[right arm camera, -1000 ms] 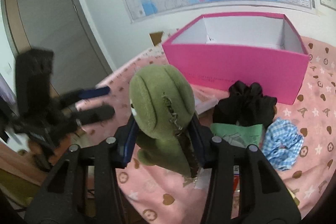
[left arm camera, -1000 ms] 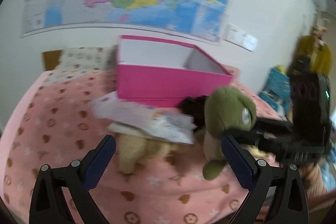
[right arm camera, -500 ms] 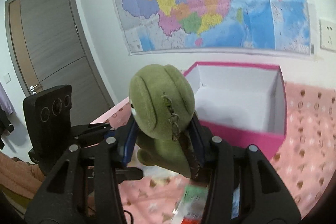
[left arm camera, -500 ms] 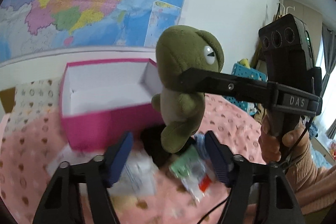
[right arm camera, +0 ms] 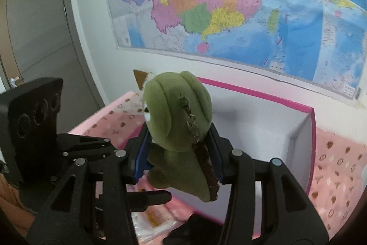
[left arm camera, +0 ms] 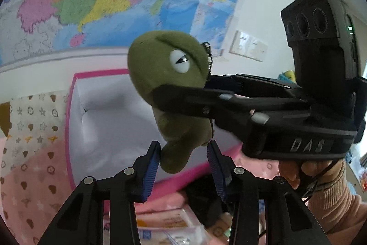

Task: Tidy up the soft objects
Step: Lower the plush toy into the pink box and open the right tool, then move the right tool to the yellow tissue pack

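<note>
A green plush frog (right arm camera: 179,107) hangs over the open pink box (right arm camera: 252,91), whose inside is white. My right gripper (right arm camera: 179,137) is shut on its neck, a keychain dangling at the back. In the left wrist view the frog (left arm camera: 160,66) faces right, with the right gripper's fingers (left arm camera: 183,98) clamping it from the right. My left gripper (left arm camera: 182,144) sits just below, its jaws closing, and the frog's foot hangs between the blue pads (left arm camera: 151,164). I do not see the pads pressing on the foot. The box's rim (left arm camera: 73,107) is behind the frog.
The box stands on a pink patterned bedspread (left arm camera: 27,164) against a wall with a large map (right arm camera: 206,4). Paper packets (left arm camera: 165,222) and a black soft thing (left arm camera: 201,199) lie in front of the box. A grey door (right arm camera: 34,26) is at left. A person's sleeved hand (left arm camera: 321,194) holds the right gripper.
The right gripper has lifted the frog off the bed to above the box. The left gripper followed it, and its jaws narrowed from wide open to around the frog's foot.
</note>
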`<state>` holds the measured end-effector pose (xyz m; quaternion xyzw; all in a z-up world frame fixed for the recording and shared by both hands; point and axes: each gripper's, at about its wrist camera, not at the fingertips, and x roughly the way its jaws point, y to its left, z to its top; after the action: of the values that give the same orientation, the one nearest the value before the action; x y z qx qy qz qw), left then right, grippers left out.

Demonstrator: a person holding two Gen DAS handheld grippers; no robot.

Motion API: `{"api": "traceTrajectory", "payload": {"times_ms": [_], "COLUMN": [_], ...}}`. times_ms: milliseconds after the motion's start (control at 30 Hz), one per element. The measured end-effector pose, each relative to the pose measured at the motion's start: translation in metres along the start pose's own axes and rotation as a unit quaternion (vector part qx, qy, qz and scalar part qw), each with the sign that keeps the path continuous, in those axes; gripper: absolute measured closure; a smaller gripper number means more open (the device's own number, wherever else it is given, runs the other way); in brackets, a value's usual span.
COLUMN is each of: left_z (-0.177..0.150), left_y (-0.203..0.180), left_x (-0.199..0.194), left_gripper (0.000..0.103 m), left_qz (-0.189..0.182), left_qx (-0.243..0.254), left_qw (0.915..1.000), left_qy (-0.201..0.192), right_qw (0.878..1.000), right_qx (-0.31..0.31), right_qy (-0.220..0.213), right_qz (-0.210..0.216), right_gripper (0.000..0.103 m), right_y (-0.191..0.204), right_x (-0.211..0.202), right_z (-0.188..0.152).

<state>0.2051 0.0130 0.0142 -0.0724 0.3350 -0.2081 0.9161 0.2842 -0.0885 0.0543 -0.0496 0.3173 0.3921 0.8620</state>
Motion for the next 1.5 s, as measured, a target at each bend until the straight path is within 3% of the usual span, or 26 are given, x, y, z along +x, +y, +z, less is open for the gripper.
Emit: {"api": "traceTrajectory", "payload": {"times_ms": [200, 300, 367, 433, 533, 700, 833, 1033, 1200, 1500], "left_z": [0.001, -0.004, -0.008, -0.009, -0.013, -0.015, -0.019, -0.024, -0.043, -0.084], "left_y": [0.020, 0.027, 0.030, 0.029, 0.024, 0.028, 0.020, -0.011, -0.044, -0.088], "left_x": [0.024, 0.032, 0.033, 0.027, 0.014, -0.003, -0.026, -0.050, -0.049, -0.013], "left_gripper": [0.061, 0.059, 0.058, 0.057, 0.044, 0.043, 0.042, 0.038, 0.037, 0.037], "left_qz": [0.007, 0.033, 0.065, 0.075, 0.103, 0.114, 0.103, 0.065, 0.005, -0.068], "left_qx": [-0.034, -0.049, -0.050, -0.049, -0.046, -0.067, -0.062, -0.012, 0.025, 0.056], "left_qw": [0.9988, 0.9968, 0.9946, 0.9945, 0.9930, 0.9911, 0.9926, 0.9964, 0.9991, 0.9950], "left_qy": [0.034, 0.055, 0.062, 0.054, 0.035, 0.013, -0.019, -0.053, -0.034, 0.047], "right_qw": [0.998, 0.994, 0.993, 0.992, 0.994, 0.996, 0.996, 0.994, 0.990, 0.970], "right_qx": [-0.032, -0.031, -0.032, -0.035, -0.018, 0.028, 0.056, 0.090, 0.131, 0.241], "right_qy": [0.062, 0.101, 0.116, 0.118, 0.108, 0.077, 0.031, -0.016, -0.026, 0.024], "right_qz": [-0.006, 0.006, -0.004, -0.003, 0.019, 0.042, 0.062, 0.067, 0.046, -0.020], "right_gripper": [0.053, 0.052, 0.046, 0.038, 0.036, 0.035, 0.035, 0.035, 0.035, 0.035], "right_y": [-0.003, -0.005, -0.005, -0.003, -0.005, -0.015, -0.020, -0.023, -0.034, -0.071], "right_x": [0.052, 0.078, 0.090, 0.093, 0.087, 0.060, 0.015, -0.064, -0.109, -0.140], "right_z": [-0.001, -0.004, -0.006, -0.009, -0.010, -0.013, -0.022, -0.055, -0.103, -0.195]}}
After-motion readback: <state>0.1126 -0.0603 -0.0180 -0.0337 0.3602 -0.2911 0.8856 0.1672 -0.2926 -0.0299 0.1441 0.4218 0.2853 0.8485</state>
